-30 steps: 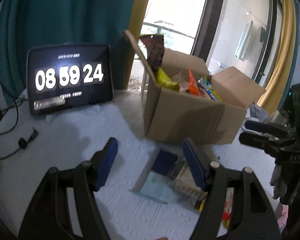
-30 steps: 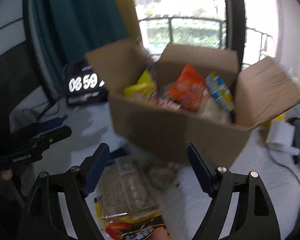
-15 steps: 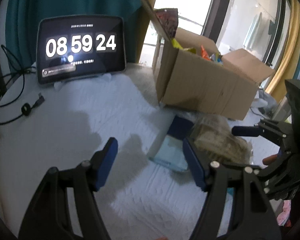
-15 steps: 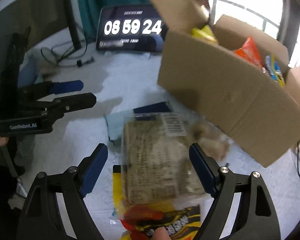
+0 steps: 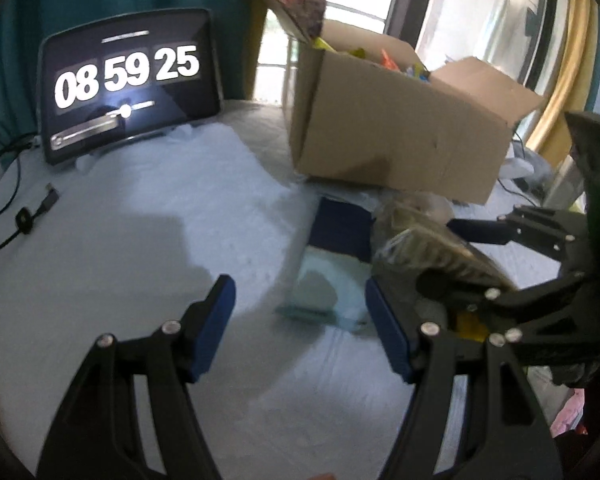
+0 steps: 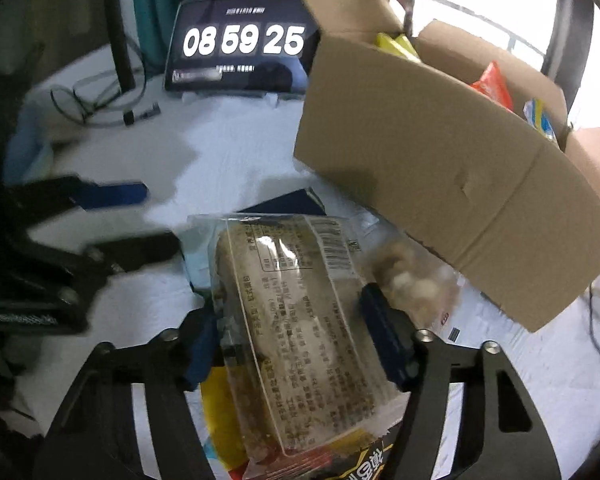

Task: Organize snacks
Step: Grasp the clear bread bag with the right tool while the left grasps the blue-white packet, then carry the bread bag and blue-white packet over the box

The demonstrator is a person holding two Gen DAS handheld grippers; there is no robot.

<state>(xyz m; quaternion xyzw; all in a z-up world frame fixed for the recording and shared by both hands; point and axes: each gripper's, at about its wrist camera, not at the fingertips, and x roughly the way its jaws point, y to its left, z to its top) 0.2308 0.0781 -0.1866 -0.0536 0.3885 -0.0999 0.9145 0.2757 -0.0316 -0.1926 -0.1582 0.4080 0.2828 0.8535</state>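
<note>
The right gripper (image 6: 296, 332) has just been closing and now clamps the clear cake packet (image 6: 300, 320), lying at 7 o'clock of the cardboard box (image 6: 440, 184); a lift seems next. The left gripper (image 5: 300, 320) hangs released over the bench (image 5: 140, 240).

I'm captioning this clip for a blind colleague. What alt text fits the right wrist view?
The right gripper, whose jaws have just been closing, grips a clear plastic packet of brown cake over a white cloth-covered table. An open cardboard box of snacks sits behind it, beside a black tablet showing a clock.
</note>
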